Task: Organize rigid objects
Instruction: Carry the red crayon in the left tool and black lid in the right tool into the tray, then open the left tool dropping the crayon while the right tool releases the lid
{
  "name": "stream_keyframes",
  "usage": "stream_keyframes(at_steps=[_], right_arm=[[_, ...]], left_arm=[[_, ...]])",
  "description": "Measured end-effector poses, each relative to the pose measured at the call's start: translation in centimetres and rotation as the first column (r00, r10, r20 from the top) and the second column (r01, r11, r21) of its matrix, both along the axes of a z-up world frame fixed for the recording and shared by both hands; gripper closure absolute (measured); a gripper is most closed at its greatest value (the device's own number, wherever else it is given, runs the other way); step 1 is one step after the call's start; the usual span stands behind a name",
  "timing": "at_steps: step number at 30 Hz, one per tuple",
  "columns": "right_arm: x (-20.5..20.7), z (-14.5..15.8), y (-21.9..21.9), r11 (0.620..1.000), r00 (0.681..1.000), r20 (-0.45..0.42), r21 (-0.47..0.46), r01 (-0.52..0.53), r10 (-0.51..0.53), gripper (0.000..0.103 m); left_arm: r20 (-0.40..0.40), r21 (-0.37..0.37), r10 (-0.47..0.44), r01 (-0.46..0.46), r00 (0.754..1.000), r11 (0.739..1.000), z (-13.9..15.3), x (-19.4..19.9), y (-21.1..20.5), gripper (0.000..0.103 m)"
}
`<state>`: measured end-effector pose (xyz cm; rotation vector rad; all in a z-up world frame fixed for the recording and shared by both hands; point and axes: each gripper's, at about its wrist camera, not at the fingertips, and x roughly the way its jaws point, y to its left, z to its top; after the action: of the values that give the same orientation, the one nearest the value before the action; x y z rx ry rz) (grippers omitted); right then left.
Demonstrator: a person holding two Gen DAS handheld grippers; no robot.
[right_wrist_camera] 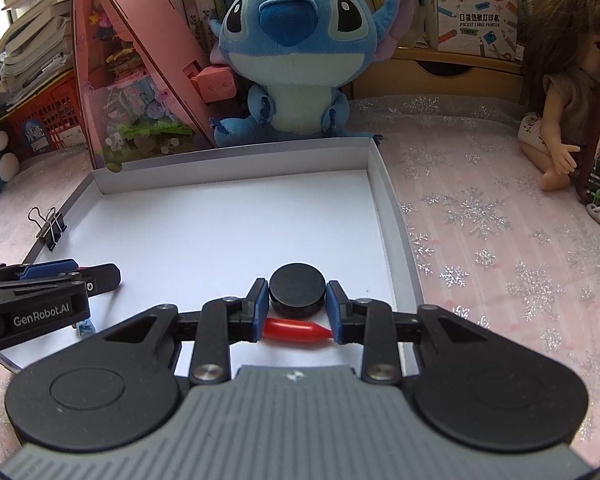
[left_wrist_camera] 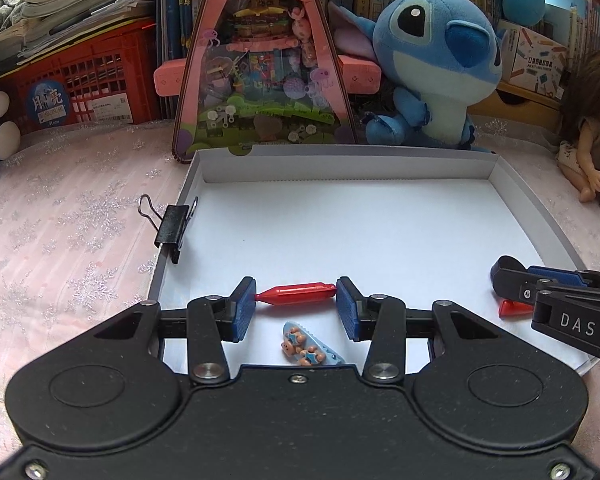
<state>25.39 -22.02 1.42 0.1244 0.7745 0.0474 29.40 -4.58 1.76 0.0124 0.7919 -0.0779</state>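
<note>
A shallow white box lid (left_wrist_camera: 340,216) (right_wrist_camera: 220,224) lies on the pink cloth. My left gripper (left_wrist_camera: 296,300) is shut on a red plastic piece (left_wrist_camera: 296,294), held lengthwise between the blue pads just above the lid floor. A blue hair clip with small bears (left_wrist_camera: 306,346) lies under it. My right gripper (right_wrist_camera: 297,312) is shut on a black round disc (right_wrist_camera: 297,290). A second red piece (right_wrist_camera: 296,330) lies below the disc, between the fingers. A black binder clip (left_wrist_camera: 172,226) (right_wrist_camera: 50,228) grips the lid's left wall.
A blue plush toy (left_wrist_camera: 432,68) (right_wrist_camera: 296,52) and a pink triangular toy box (left_wrist_camera: 260,64) (right_wrist_camera: 136,72) stand behind the lid. A doll (right_wrist_camera: 560,104) sits at the right. Books, a red crate (left_wrist_camera: 88,80) and a printer box (right_wrist_camera: 476,20) line the back.
</note>
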Motion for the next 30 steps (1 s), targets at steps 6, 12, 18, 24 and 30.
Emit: stream_keyframes(at_steps=[6,12,18,24,30], right_arm=[[0.0,-0.1,0.1,1.0,1.0,0.003,-0.006,-0.002,0.002,0.067],[-0.2,-0.2,0.2,1.0,1.0,0.016,-0.009,-0.002,0.003,0.064],[-0.7,0.0,-0.2,1.0,0.999,0.035,0.022,0.012,-0.012,0.049],[-2.0,1.2,0.0,1.0,0.997,0.08,-0.002,0.006,-0.006,0.044],[-4.3,2.5,-0.4,1.0,0.99,0.138,-0.016,0.005,-0.003,0.033]], left_arm=[[0.012,0.018,-0.004,0.004,1.0,1.0,0.0,-0.1,-0.2,0.062],[0.011,0.017,0.002,-0.002,1.0,1.0,0.0,-0.2,-0.2,0.061],[0.011,0.007,0.003,-0.003,1.0,1.0,0.2,-0.5,-0.1,0.056],[0.045,-0.002,-0.016,0.016,0.999,1.0,1.3,-1.8,0.0,0.044],[0.061,-0.026,-0.038,0.039,0.997,0.999,2.5,-3.9,0.5,0.041]])
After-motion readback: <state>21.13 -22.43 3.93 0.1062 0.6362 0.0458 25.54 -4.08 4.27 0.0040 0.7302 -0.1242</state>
